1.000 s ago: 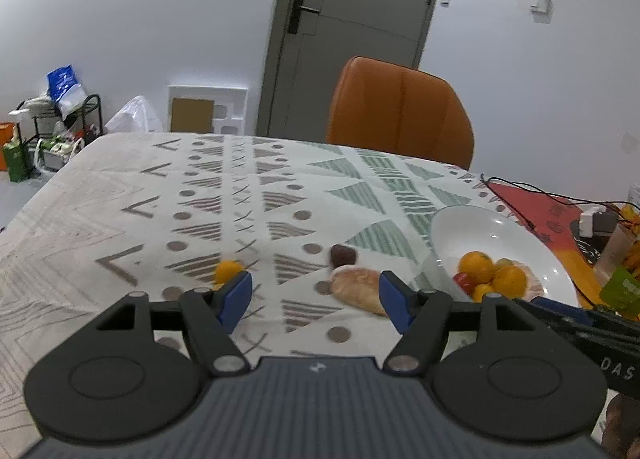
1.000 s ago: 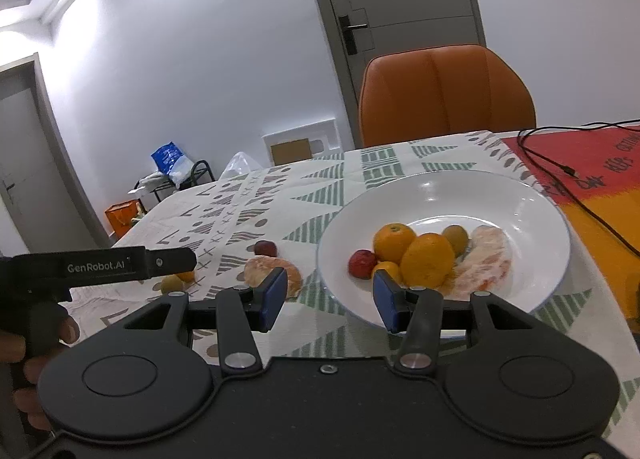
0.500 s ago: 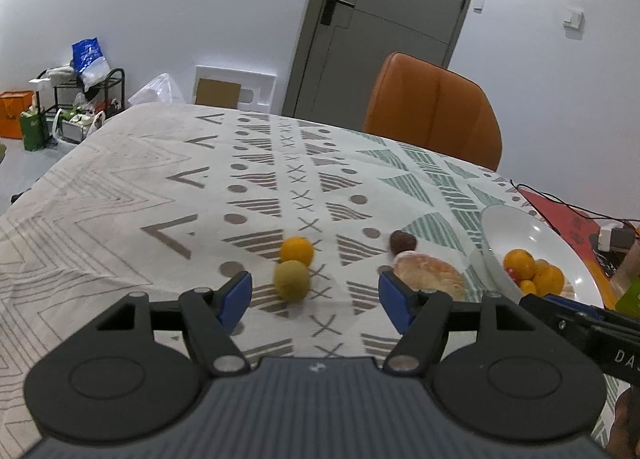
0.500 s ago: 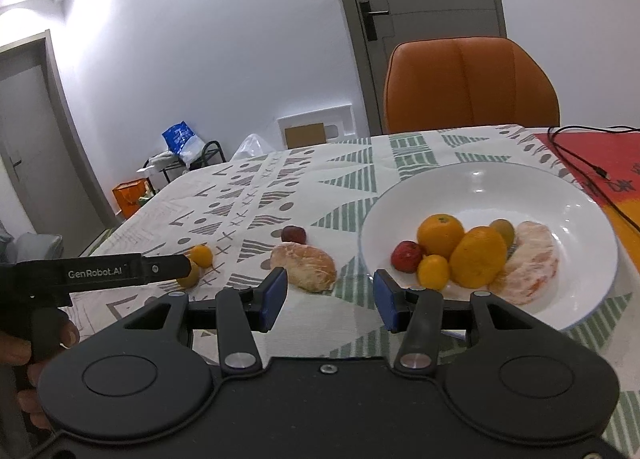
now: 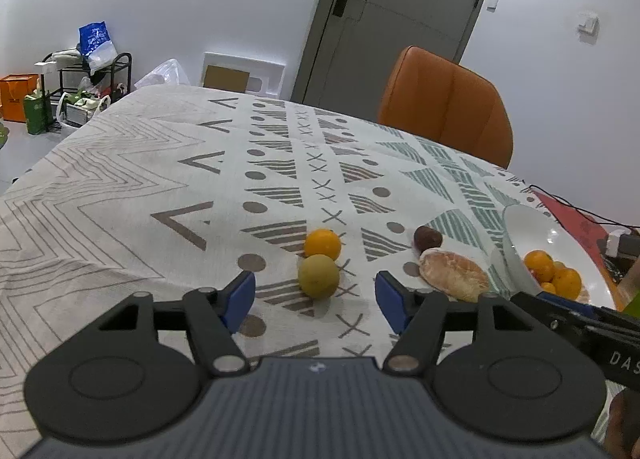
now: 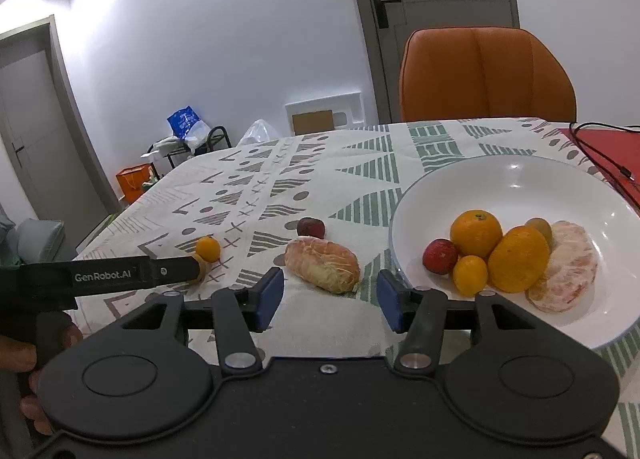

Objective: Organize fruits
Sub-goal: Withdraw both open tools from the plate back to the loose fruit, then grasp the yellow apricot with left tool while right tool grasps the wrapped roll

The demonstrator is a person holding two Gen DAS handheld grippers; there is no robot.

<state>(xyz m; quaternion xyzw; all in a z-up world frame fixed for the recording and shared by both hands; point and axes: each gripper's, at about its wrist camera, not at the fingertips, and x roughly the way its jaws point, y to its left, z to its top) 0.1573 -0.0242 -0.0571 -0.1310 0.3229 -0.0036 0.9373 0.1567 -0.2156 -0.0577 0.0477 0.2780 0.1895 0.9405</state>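
The left tool (image 5: 315, 301), spread wide, hovers just short of a round yellow-green fruit (image 5: 319, 276) touching a small orange (image 5: 322, 245), perhaps a kumquat, left of the white plate (image 5: 520, 237) on the worktop (image 5: 120, 187).

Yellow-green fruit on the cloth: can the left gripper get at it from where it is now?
Probably yes. The left gripper is open and the yellow-green fruit lies just ahead between its fingers, nothing between; the small orange touching behind may get nudged.
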